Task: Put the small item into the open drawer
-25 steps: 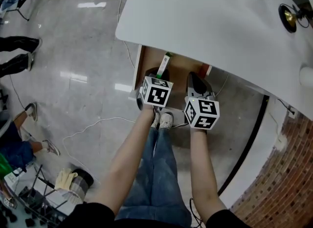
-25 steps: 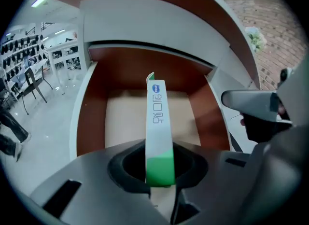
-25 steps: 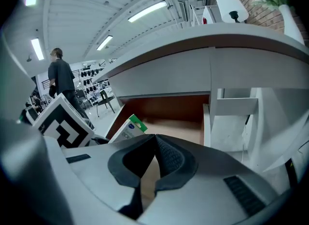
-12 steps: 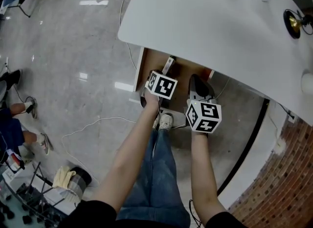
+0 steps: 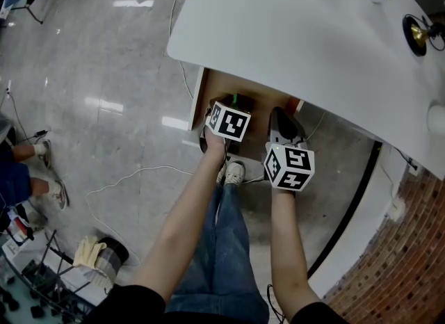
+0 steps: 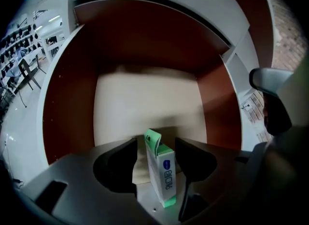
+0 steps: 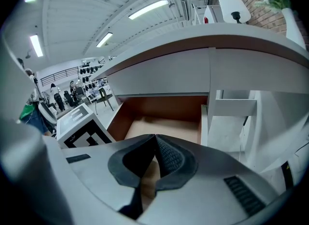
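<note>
Polished grey floor (image 5: 118, 72) runs under a white, round-cornered tabletop (image 5: 299, 30). Below the tabletop edge an open drawer (image 6: 67, 103) w/ red-brown wooden walls and a pale bottom stands pulled out.

L claw (image 6: 157, 147) hangs over the drawer w/ its jaws opening. The pads are clear of the small white-and-green cardboard carton (image 6: 164, 175), which stands on end btwn them, green top flap lifted. Whether its lower end touches the drawer bottom: cannot tell. R claw (image 7: 155, 147) is clenched on nothing, just beside the L claw at the drawer front.

Handling, est.: carton is likely light and thin-walled, stiff along its edges, easy to dent on the broad faces. If re-gripped, take it mid-body across the two broad faces w/ low force, and avoid the loose flap.
</note>
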Tool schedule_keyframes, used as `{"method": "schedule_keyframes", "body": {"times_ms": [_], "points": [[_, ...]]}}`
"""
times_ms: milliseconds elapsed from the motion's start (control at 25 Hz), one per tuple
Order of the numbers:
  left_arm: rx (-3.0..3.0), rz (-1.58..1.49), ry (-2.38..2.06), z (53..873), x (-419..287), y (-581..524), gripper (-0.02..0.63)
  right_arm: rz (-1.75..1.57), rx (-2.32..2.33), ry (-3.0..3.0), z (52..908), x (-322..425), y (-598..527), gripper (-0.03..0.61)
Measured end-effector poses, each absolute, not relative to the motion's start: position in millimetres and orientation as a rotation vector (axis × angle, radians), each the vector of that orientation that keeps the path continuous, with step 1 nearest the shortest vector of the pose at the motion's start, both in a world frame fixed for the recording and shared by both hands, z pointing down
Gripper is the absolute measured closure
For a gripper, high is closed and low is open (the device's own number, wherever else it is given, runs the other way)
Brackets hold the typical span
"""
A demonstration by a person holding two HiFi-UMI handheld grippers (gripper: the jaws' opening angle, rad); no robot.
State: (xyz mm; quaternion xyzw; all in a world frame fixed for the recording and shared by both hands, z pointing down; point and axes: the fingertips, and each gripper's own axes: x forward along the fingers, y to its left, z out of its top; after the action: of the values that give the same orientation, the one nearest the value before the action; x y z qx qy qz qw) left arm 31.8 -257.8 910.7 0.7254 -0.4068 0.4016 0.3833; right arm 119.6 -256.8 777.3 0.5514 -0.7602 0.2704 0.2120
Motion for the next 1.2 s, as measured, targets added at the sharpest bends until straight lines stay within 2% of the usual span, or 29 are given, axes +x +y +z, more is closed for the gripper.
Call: {"method": "schedule_keyframes", "body": {"times_ms": [280, 480, 840, 1200], "points": [[1.877, 0.974, -1.087, 897.3, 28.7, -264.2, 0.359, 0.759, 1.547, -2.114, 773.6, 121.4, -255.6, 0.577], [1.920, 0.890, -1.173, 856.2, 18.4, -265.7, 0.365, 0.760, 1.563, -2.119, 759.1, 123.5, -248.8, 0.577], [2.045, 0.633, -1.346, 711.3, -3.6, -240.6, 0.556, 0.732, 1.614, -2.186, 686.1, 131.1, -222.7, 0.577], [2.360, 0.428, -1.481, 523.6, -13.5, -247.2, 0.588, 0.618, 1.753, -2.298, 549.5, 150.0, -208.8, 0.577]]}}
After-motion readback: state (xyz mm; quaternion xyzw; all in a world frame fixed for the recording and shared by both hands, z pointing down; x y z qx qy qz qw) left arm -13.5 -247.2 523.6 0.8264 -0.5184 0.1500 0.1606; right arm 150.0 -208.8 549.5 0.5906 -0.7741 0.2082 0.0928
